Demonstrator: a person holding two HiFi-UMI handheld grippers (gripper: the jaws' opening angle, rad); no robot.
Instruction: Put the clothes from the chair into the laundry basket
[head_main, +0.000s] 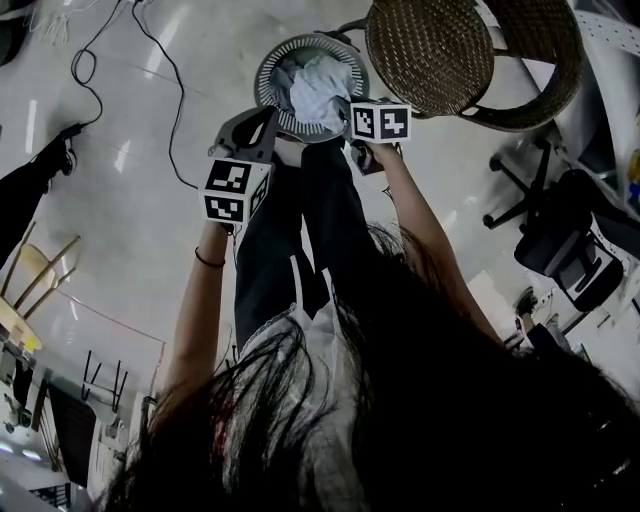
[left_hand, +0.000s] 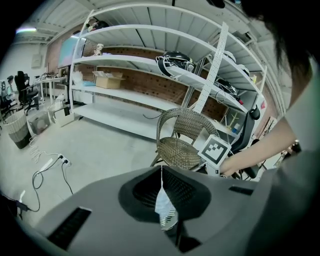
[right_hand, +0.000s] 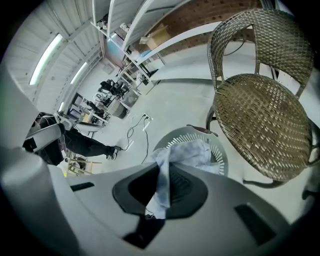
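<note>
A light blue garment (head_main: 318, 88) hangs partly inside the round grey laundry basket (head_main: 268, 70) on the floor. Both grippers hold it just above the basket's near rim. My left gripper (head_main: 266, 138) is shut on a thin fold of the garment (left_hand: 165, 207). My right gripper (head_main: 347, 108) is shut on another part of the garment (right_hand: 161, 187), which trails from its jaws down into the basket (right_hand: 223, 156). The brown wicker chair (head_main: 440, 50) stands just right of the basket; its woven seat (right_hand: 262, 122) shows in the right gripper view.
Black cables (head_main: 165, 70) run over the pale floor left of the basket. Black office chairs (head_main: 560, 250) stand at the right. A person in black (right_hand: 85, 142) is off to the left. White shelving (left_hand: 150, 65) lines the wall behind the chair.
</note>
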